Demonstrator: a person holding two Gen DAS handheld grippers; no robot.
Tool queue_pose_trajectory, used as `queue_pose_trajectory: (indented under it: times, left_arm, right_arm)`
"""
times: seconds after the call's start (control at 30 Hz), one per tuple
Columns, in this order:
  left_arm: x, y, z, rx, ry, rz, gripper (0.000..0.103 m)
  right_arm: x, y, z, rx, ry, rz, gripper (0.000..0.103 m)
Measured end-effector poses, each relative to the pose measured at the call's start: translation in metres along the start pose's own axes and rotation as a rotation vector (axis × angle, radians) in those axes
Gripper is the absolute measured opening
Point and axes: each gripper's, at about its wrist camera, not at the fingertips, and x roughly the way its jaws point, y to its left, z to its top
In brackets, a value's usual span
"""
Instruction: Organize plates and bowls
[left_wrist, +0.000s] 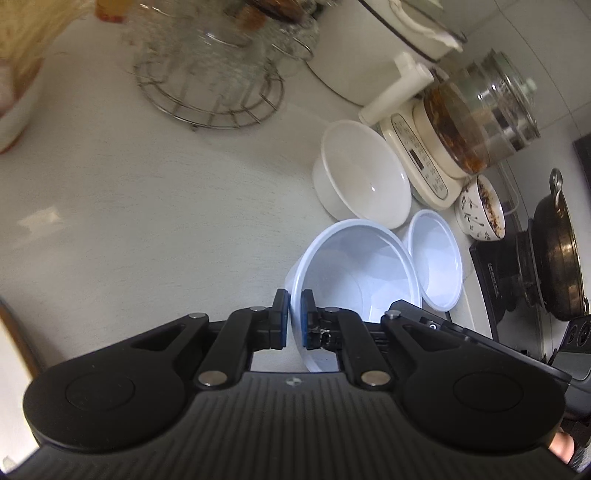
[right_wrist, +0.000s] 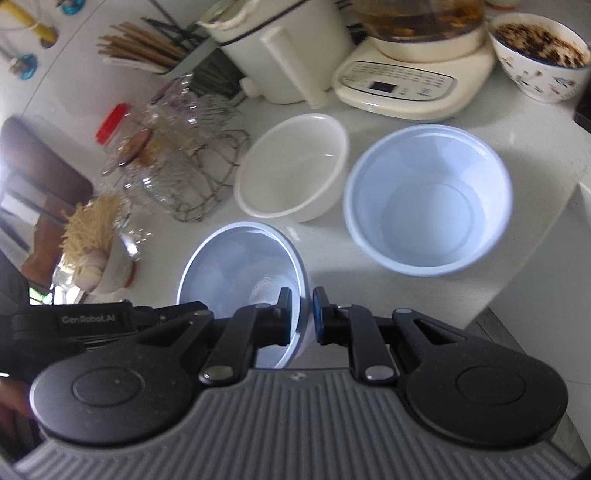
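My left gripper (left_wrist: 293, 319) is shut on the near rim of a pale blue plastic bowl (left_wrist: 365, 273), held tilted over the white counter. My right gripper (right_wrist: 301, 315) is shut on the right rim of the same bowl (right_wrist: 240, 266); its body also shows in the left wrist view (left_wrist: 461, 332). A second pale blue bowl (left_wrist: 437, 262) (right_wrist: 428, 199) stands on the counter beyond it. A cream ceramic bowl (left_wrist: 364, 179) (right_wrist: 291, 168) stands beside that one, further back.
A patterned bowl with dark residue (right_wrist: 541, 55) (left_wrist: 482, 208), a tea maker on a cream base (right_wrist: 410, 79) (left_wrist: 428, 155) and a white pot (right_wrist: 284, 48) line the back. A wire rack with glassware (right_wrist: 188, 166) (left_wrist: 210, 85) stands left. A dark wok (left_wrist: 557, 251) sits right.
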Motion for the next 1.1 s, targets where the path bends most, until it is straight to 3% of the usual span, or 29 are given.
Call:
queue_pose_trajectory:
  times: [0.5,0.83,1.1]
  left_arm:
    - [-0.043,0.052,-0.026,-0.128,-0.086,0.088,0.008]
    - [-0.043,0.062,-0.03,-0.11,-0.065,0.12,0.008]
    - [-0.035,0.06,-0.028,-0.075,-0.039,0.136,0.008]
  right_arm:
    - [0.028,0.056,-0.006,-0.161,0.068,0.076,0.014]
    - [0.048,0.076,-0.015,-0.227,0.138,0.019,0.015]
    - [0.053,0.074,-0.019,-0.208,0.146,-0.021,0.016]
